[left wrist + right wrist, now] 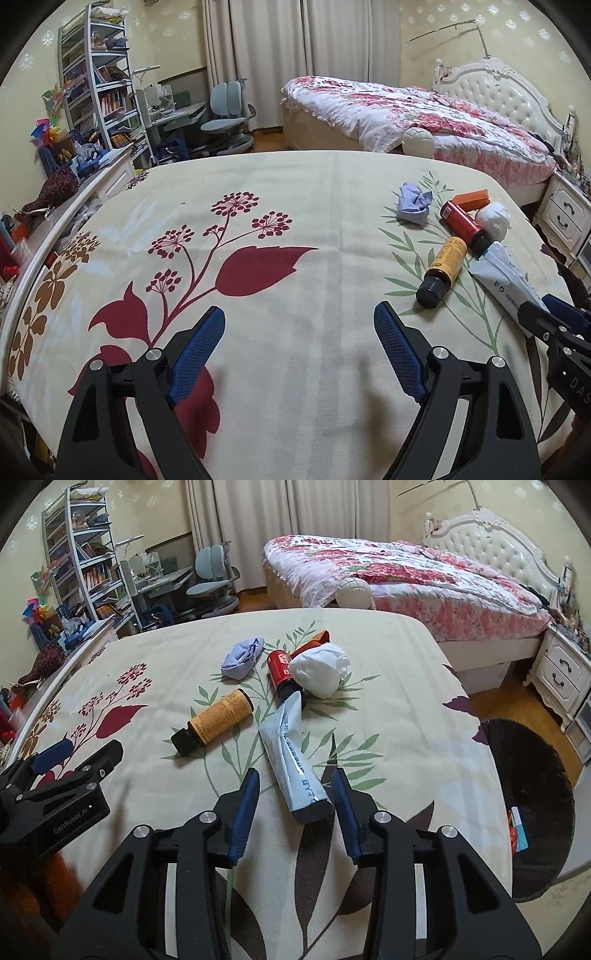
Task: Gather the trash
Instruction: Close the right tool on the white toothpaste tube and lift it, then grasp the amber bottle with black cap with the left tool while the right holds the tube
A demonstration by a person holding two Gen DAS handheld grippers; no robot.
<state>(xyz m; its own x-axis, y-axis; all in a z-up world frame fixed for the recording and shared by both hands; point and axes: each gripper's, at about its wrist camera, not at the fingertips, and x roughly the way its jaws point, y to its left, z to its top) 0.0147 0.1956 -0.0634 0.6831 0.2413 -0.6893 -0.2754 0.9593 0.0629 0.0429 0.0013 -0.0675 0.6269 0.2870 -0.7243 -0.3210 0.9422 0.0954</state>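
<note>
Trash lies on a flower-print tablecloth (406, 701): a white-blue squeezed tube (291, 753), a yellow-labelled bottle (221, 720) with a black cap, a red bottle (280, 672), a white paper wad (321, 668), a lilac paper wad (243, 657) and an orange box (314, 640). My right gripper (295, 775) stands partly open with the tube's flat end between its fingers; the left pad (245, 805) is clear of it. My left gripper (300, 308) is wide open over bare cloth, left of the yellow bottle (445, 266) and the tube (506, 277).
A dark round bin (532, 812) stands on the floor off the table's right edge, with wrappers inside. Beyond the table are a bed (406, 576), a white ball (352, 592), a nightstand (557, 679), a desk chair (212, 579) and a bookshelf (85, 561).
</note>
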